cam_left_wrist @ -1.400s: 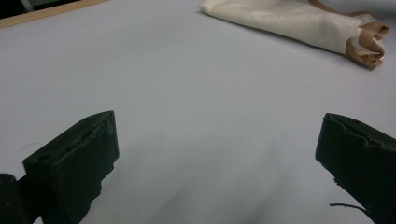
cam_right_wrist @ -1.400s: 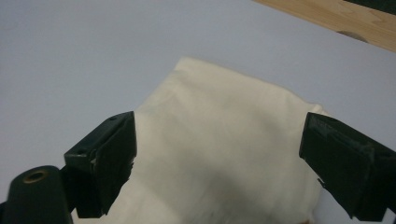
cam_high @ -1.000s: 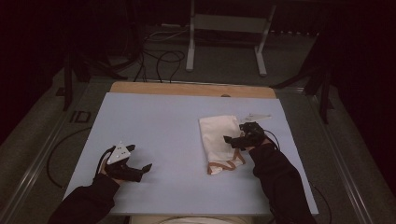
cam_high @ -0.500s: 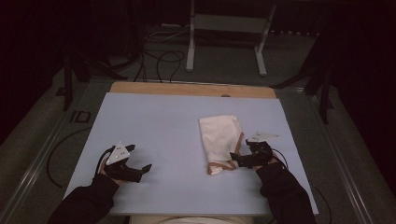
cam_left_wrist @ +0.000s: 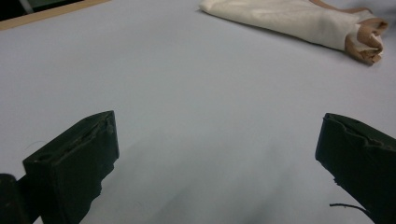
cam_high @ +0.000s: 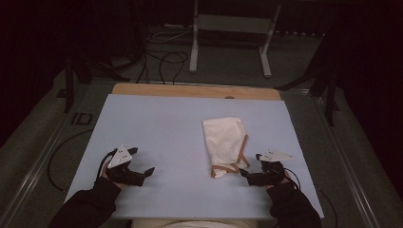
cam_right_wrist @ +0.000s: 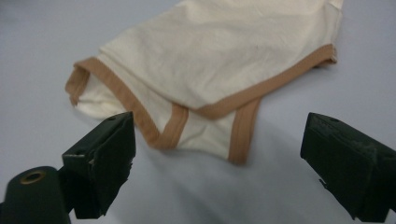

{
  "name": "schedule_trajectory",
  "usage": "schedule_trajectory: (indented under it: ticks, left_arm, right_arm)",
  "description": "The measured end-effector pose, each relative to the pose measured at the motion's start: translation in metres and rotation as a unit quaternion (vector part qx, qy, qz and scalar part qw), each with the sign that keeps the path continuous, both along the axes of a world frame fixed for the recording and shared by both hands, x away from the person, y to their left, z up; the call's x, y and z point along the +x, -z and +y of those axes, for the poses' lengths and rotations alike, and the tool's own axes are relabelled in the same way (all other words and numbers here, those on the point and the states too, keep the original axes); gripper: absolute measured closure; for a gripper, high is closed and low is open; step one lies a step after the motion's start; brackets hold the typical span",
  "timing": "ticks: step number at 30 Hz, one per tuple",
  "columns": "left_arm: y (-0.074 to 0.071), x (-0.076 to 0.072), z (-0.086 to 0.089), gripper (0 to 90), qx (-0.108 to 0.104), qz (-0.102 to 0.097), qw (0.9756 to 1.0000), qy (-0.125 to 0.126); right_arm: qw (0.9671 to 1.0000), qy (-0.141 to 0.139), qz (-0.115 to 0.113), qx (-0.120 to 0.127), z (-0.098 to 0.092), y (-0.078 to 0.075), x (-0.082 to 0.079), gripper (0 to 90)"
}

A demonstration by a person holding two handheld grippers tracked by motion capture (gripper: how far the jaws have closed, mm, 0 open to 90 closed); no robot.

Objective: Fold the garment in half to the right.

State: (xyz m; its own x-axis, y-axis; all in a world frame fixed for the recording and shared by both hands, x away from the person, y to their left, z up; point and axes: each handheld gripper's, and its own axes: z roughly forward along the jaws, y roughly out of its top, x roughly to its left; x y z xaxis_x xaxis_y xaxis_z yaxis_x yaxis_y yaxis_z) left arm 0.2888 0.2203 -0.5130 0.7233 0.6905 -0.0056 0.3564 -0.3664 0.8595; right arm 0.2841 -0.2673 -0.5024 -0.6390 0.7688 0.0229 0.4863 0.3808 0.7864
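The folded cream cotton garment with tan trim point(cam_high: 224, 144) lies lengthwise just above-left of the spread, empty right tongs point(cam_high: 250, 176); the left tongs point(cam_high: 142, 173), released, sit far lower left.

Looks like a lab or recording studio setup: a pale blue-grey table top point(cam_high: 157, 123) with a bare wooden strip along its far edge, black cables point(cam_high: 161, 59) snaking over grey carpet, and a grey metal stand point(cam_high: 233, 33) behind it, everything around dark.
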Motion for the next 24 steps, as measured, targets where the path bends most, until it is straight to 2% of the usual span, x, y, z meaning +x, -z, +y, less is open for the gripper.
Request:
schedule_trajectory:
  ticks: [5,10,12,16,19,24]
  left_arm:
    - [0.0,0.0,0.0,0.3,-0.002,0.0,1.0,-0.001]
    - [0.0,0.0,0.001,0.3,-0.002,0.0,1.0,0.001]
    - [0.001,0.0,0.001,0.3,-0.002,0.001,1.0,0.001]
    - [0.0,-0.001,0.001,0.3,-0.002,0.001,1.0,0.003]
    - [0.0,-0.001,0.001,0.3,-0.005,0.001,1.0,0.001]
    - [0.002,-0.001,0.001,0.3,-0.005,0.003,1.0,-0.001]
  right_arm:
    - [0.9999,0.006,-0.013,0.003,-0.007,0.004,-0.009,10.2]
    - [0.9996,0.027,-0.002,0.008,-0.016,0.011,-0.01,10.2]
    - [0.9995,0.032,-0.006,0.006,-0.016,0.013,-0.007,10.2]
    - [0.9994,0.031,-0.012,0.01,-0.017,0.013,-0.005,10.2]
    - [0.9993,0.028,-0.025,0.007,-0.014,0.013,-0.003,10.2]
    - [0.9995,0.019,-0.024,0.003,-0.012,0.014,-0.002,10.2]
